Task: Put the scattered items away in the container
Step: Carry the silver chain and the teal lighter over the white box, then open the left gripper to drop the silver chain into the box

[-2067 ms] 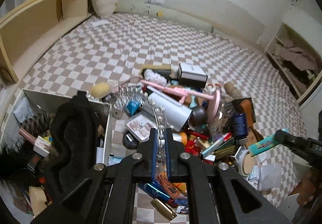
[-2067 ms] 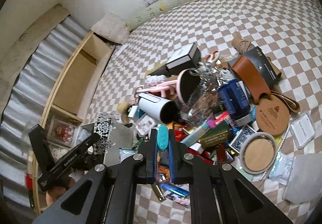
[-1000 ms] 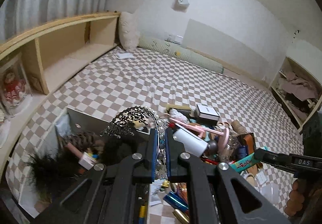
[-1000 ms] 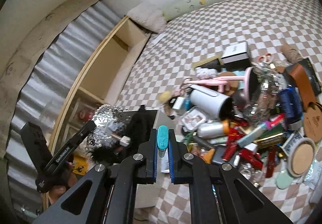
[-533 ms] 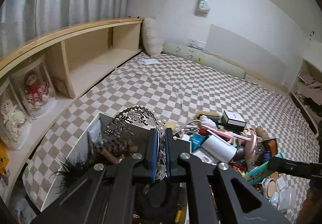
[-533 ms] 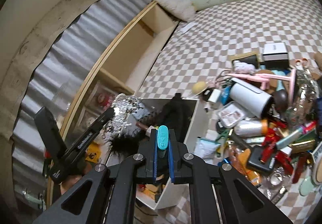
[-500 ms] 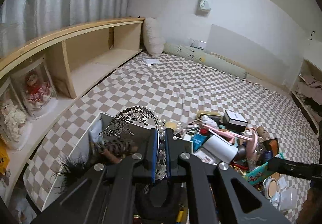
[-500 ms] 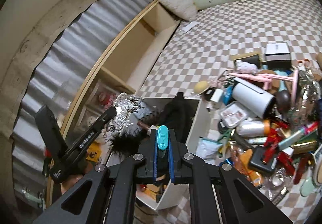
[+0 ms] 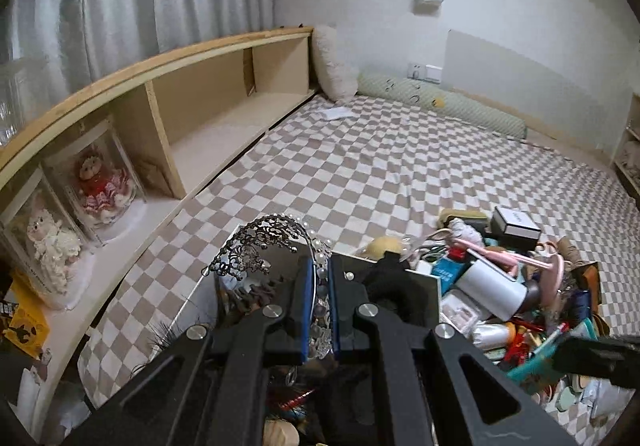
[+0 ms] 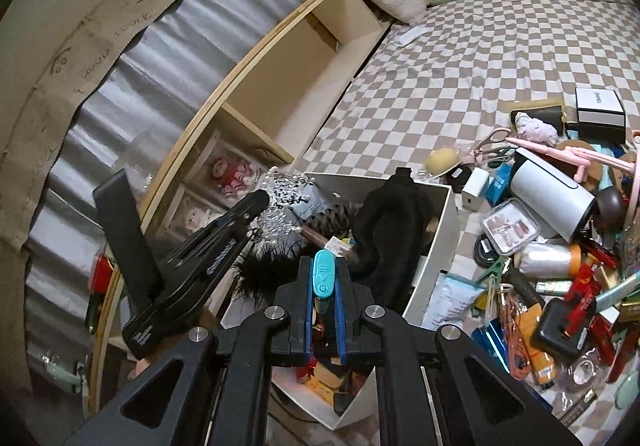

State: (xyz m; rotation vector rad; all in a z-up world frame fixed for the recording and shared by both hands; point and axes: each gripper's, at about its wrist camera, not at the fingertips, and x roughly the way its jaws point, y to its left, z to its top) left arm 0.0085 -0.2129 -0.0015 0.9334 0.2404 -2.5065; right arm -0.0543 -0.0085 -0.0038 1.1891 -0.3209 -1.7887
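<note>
Left hand-held gripper is clamped on the tiara; right hand-held gripper pinches a teal tube. Both hang above the box; the pile lies at 3 o'clock. The tiara may snag on the black cloth when let go.

Left gripper, lower centre of frame, is clamping a silver beaded tiara above the white container. Scattered items are lying at right on the checkered mat; a wooden shelf is running along the left.
</note>
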